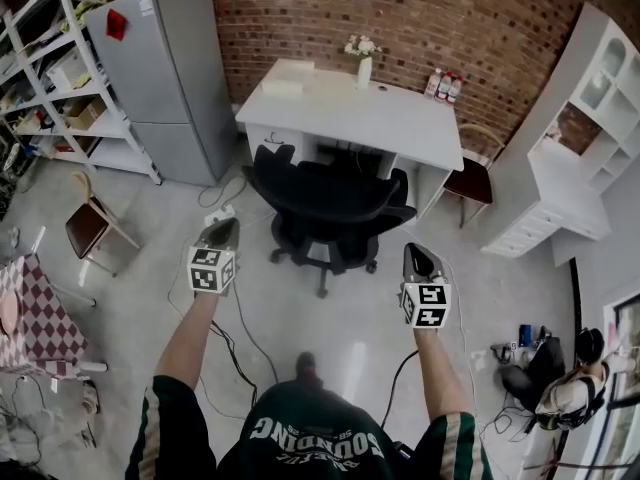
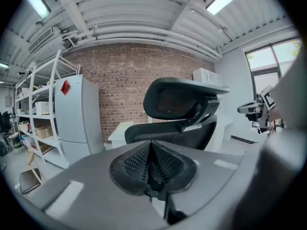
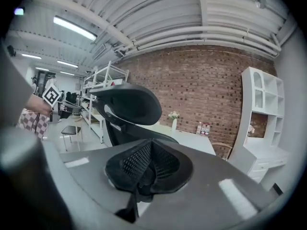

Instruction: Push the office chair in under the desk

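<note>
1 black office chair [image 1: 325,203] stands just in front of 1 white desk [image 1: 400,128], its curved back turned to the person and its seat facing the desk's opening, not yet tucked under. 2 grippers are held out on either side of it, both clear of it: the left gripper [image 1: 222,230] and the right gripper [image 1: 418,258] each carry 1 marker cube, and each has its ridged, mesh-textured black pads pressed together with nothing between them, as the left gripper view [image 2: 151,163] and the right gripper view [image 3: 147,164] show. On the desk sit 1 slim white vase [image 1: 364,71] with pale flowers and a small cluster of bottles [image 1: 444,86]. 1 smooth grey fridge [image 1: 170,68] stands at the left against the red brick wall [image 1: 420,18], and 2 wooden chairs with dark seats flank the scene. Only the head view shows the chair's star-shaped base on castors; only the gripper views show its separate headrest [image 2: 184,97] and the ribbed ceiling with strip lights.
</note>
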A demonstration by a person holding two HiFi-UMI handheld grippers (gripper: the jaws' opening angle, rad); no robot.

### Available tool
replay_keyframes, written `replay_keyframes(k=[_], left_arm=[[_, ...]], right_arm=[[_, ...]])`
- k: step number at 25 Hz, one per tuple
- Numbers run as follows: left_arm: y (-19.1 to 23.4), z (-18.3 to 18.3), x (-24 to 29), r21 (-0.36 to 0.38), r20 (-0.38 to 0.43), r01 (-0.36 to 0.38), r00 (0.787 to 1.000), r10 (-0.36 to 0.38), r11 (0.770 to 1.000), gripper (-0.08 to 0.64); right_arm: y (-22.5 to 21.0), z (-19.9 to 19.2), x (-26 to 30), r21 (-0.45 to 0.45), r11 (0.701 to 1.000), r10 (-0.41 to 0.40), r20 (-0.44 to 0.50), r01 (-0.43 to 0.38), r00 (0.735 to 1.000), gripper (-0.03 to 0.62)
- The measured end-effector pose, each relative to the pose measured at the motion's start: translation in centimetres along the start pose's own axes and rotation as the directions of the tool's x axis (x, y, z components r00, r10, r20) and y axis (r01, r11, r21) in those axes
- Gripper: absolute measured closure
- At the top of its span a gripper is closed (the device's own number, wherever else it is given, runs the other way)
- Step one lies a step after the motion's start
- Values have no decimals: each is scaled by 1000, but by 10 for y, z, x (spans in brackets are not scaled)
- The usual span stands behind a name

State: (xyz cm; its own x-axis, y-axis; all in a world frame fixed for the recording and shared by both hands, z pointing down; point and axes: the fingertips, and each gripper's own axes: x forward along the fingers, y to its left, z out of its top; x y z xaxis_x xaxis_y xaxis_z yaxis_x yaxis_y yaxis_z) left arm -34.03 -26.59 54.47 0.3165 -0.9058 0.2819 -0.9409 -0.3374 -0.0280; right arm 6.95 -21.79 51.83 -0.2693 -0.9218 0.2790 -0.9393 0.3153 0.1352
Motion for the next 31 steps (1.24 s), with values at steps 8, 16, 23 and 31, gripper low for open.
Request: replay_keyframes(k=[8, 16, 23, 31], left_arm=[[-38, 10, -67, 13, 53, 13, 999, -13, 1000, 549], [-63, 6, -95, 21, 61, 44, 997, -45, 999, 550], [-72, 2, -101, 14, 59, 60, 996, -61, 998, 549], [-79, 0, -95, 12, 52, 70, 996, -70, 997, 549]], right_arm=[[34, 2, -55, 10, 1000, 18, 36, -18, 999, 592], [41, -3, -81, 24, 1000, 15, 48, -17, 999, 592], [45, 1, -86, 10, 1000, 23, 56, -24, 998, 592], [45, 2, -79, 8, 999, 34, 57, -34, 998, 592]])
